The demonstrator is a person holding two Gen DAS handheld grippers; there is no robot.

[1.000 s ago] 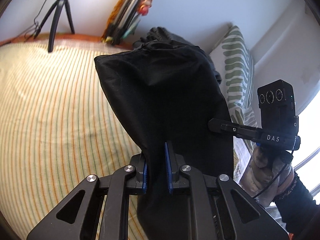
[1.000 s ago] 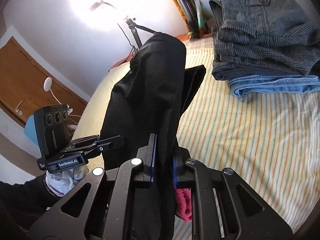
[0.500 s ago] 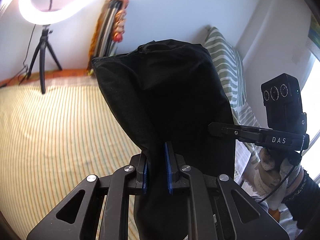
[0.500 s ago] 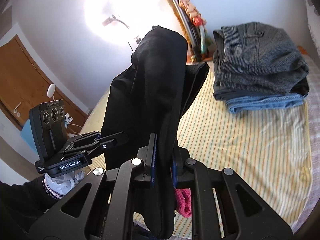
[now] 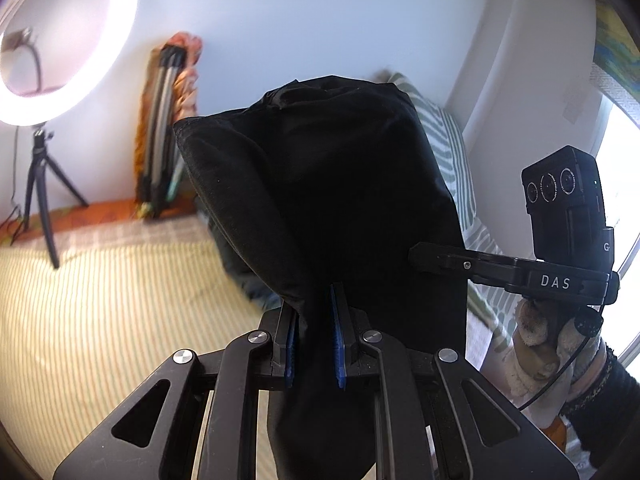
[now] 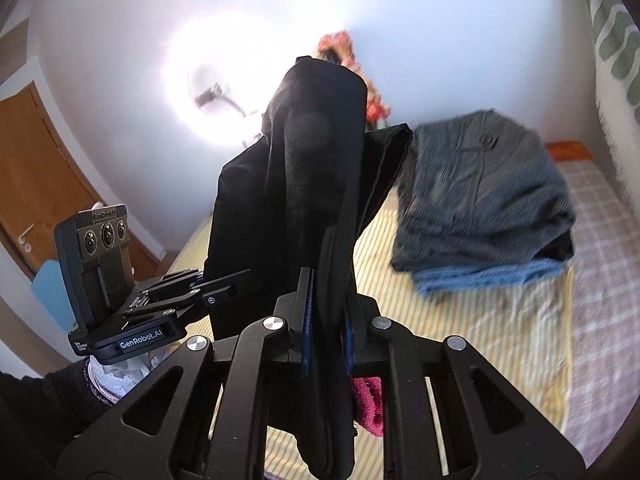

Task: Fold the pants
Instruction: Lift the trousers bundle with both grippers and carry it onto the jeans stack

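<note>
- The black pants (image 5: 328,208) hung in the air above the bed (image 5: 100,300), pinched at two places and draped forward over both grippers.
- The left gripper (image 5: 313,344) had its jaws closed on a fold of the pants; cloth filled the gap between the blue pads (image 5: 338,344) and hung below them, cut off by the lower edge of the view.
- The right gripper (image 6: 327,326) likewise clamped a fold of the pants (image 6: 304,184) between its jaws, the cloth hiding most of one pad.
- In the left wrist view the pants blocked the middle of the bed and part of the striped pillow (image 5: 452,152).
- The right gripper's camera block (image 5: 564,208) showed at the right there, its fingertips hidden behind the cloth.
- A stack of folded clothes (image 6: 484,196) lay on the bed, blurred.
- The ring light (image 5: 60,40) was overexposed, and a pink item (image 6: 368,404) below the right gripper was mostly hidden.
</note>
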